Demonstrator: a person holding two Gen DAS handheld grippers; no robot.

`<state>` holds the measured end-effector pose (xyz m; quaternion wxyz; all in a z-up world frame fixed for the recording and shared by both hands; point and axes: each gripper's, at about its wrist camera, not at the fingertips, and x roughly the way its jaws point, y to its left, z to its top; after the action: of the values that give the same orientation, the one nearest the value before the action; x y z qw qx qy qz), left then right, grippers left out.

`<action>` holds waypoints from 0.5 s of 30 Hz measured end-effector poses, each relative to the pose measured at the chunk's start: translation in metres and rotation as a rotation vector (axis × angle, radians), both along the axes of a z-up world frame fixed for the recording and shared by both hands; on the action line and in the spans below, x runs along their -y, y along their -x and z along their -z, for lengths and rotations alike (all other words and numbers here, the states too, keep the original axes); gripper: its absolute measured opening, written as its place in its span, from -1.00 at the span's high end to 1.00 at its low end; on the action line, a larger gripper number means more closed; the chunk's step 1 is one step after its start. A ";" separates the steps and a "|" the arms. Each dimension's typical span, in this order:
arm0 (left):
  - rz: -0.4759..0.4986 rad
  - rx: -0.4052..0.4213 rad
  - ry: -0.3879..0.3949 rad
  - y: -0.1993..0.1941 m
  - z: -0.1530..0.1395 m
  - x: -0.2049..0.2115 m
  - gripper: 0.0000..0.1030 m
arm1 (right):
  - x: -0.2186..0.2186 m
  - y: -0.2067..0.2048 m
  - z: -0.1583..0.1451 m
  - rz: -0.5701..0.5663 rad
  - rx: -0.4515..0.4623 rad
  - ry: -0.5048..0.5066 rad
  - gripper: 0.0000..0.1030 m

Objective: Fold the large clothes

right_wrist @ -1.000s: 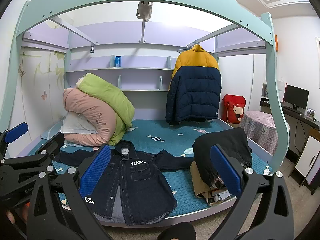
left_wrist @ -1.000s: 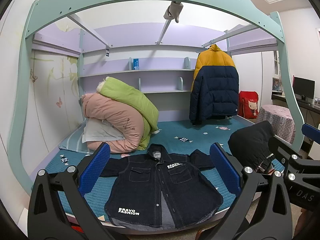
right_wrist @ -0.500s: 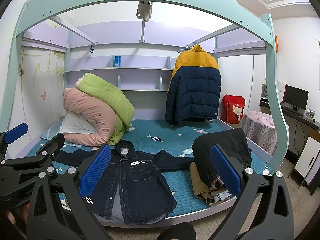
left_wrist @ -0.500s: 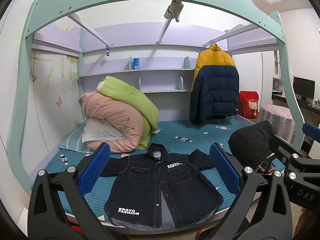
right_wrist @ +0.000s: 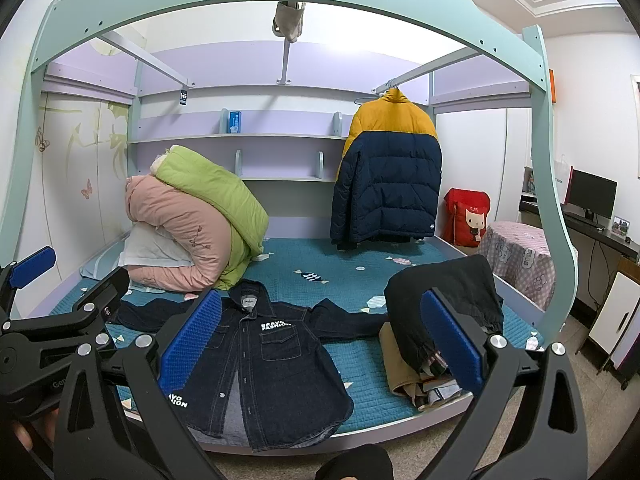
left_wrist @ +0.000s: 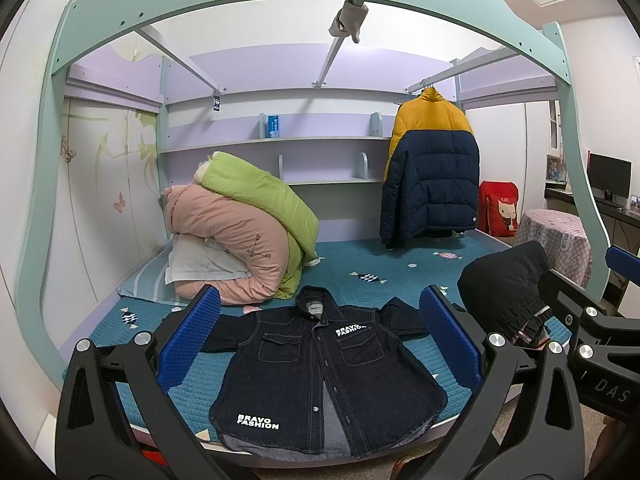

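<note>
A dark denim jacket with white "BRAVO FASHION" lettering lies spread flat, front up, sleeves out, at the near edge of the teal bed. My left gripper hovers open in front of it, well short of the cloth, nothing between its blue pads. My right gripper is open too, held back from the bed, with the jacket to its left. In the left wrist view the right gripper's black frame shows at the right edge; in the right wrist view the left gripper's frame sits at the left edge.
A pile of dark and tan clothes sits at the bed's near right corner. Rolled pink and green quilts lie at the back left. A yellow-and-navy puffer coat hangs from a rail. A checked-cloth table stands right of the bed.
</note>
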<state>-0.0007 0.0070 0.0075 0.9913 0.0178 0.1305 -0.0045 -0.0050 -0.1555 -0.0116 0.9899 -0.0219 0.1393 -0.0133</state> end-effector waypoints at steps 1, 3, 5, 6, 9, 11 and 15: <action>0.001 0.000 0.001 0.000 0.000 0.000 -0.93 | 0.000 0.000 0.000 0.000 0.000 0.000 -0.86; 0.001 -0.001 0.000 0.000 0.001 0.001 -0.93 | 0.000 0.000 -0.001 0.001 0.000 0.001 -0.86; -0.001 0.000 -0.001 0.000 0.000 0.001 -0.93 | 0.000 -0.001 0.000 -0.001 -0.001 0.000 -0.86; -0.001 0.000 -0.002 0.000 0.000 0.001 -0.93 | 0.000 0.000 -0.001 0.001 -0.001 0.001 -0.86; -0.001 -0.001 -0.002 0.000 0.000 0.000 -0.93 | 0.000 0.000 -0.001 0.001 -0.001 0.000 -0.86; 0.001 -0.002 0.002 0.000 0.001 0.000 -0.93 | -0.001 0.000 0.000 0.001 0.000 0.000 -0.86; -0.001 -0.001 -0.003 0.000 0.001 0.001 -0.93 | 0.000 0.000 -0.001 0.001 -0.001 0.001 -0.86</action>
<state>-0.0007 0.0060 0.0063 0.9912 0.0191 0.1308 -0.0038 -0.0047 -0.1554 -0.0111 0.9899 -0.0223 0.1397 -0.0139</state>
